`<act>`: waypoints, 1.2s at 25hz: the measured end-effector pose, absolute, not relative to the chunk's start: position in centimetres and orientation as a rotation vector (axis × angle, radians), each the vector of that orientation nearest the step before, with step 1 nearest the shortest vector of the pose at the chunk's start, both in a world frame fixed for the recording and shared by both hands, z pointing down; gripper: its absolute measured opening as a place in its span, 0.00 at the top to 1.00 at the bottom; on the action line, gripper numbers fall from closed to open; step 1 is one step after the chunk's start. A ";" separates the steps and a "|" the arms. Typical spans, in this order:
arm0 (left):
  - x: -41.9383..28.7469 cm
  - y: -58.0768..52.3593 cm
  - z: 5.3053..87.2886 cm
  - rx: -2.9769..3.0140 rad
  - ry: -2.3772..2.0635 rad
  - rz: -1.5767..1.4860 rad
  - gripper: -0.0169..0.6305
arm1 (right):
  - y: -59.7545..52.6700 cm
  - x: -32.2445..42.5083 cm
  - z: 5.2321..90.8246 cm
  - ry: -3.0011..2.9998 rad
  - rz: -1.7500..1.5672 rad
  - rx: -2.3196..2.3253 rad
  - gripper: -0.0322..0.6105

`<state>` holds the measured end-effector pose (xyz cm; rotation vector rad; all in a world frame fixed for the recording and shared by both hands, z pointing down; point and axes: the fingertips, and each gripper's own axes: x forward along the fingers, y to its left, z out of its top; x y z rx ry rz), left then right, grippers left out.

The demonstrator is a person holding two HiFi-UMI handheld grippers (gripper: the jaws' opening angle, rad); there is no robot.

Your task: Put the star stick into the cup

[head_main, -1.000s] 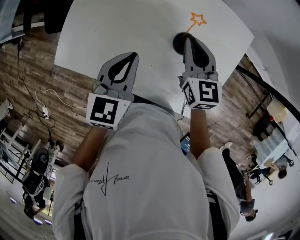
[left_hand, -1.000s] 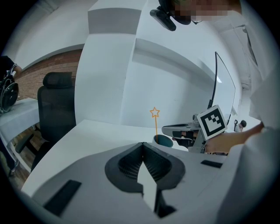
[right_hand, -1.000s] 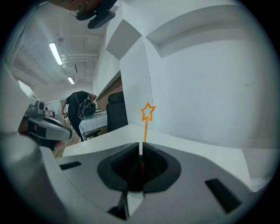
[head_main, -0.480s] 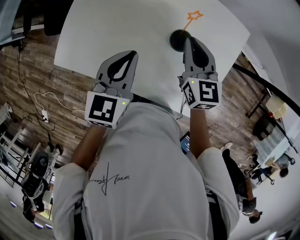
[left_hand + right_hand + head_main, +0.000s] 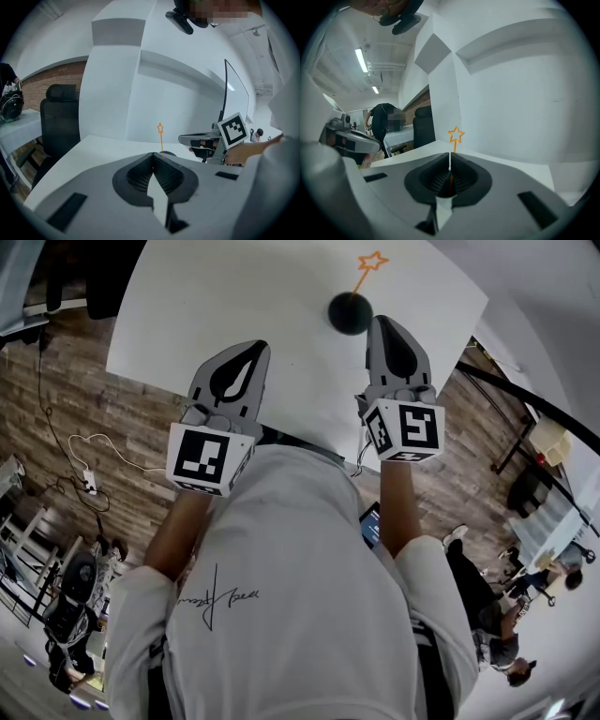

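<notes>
Your left gripper (image 5: 257, 346) is held level over the near part of the white table (image 5: 206, 296), forearm bare and straight behind it, tips pointing away from you. In the left gripper view its jaws are pressed together at the tip and nothing sits between them (image 5: 152, 154). The shell is smooth grey, the pads (image 5: 165, 176) black and ribbed, and the marker cube (image 5: 208, 457) is black and white.

The cup (image 5: 351, 313) stands on the table ahead, nearer your right gripper. It is dark and round. The star stick (image 5: 362, 276) is in it: a thin orange rod with the lower end inside the cup and the open-outline star on top. In both gripper views its long axis is close to vertical. From the head view it leans away from you and to the right.

Your right gripper (image 5: 382, 321) is also level, with the forearm straight and the tips just beside the cup on its right, apart from the stick. Its jaws are closed to a hairline slit and pinch nothing (image 5: 450, 157). The star (image 5: 456, 135) shows beyond them.
</notes>
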<state>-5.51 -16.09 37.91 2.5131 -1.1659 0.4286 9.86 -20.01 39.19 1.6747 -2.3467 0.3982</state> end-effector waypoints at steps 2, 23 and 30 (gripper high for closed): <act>-5.3 -15.8 37.6 2.522 -1.167 0.416 0.96 | -19.5 10.1 38.8 -2.351 0.393 1.680 0.93; -4.2 -12.4 34.4 2.574 -1.210 0.266 0.96 | -13.5 10.4 34.7 -2.415 0.404 1.705 0.93; -3.3 -10.5 33.7 2.579 -1.219 0.228 0.96 | -11.2 10.8 33.9 -2.441 0.434 1.676 0.93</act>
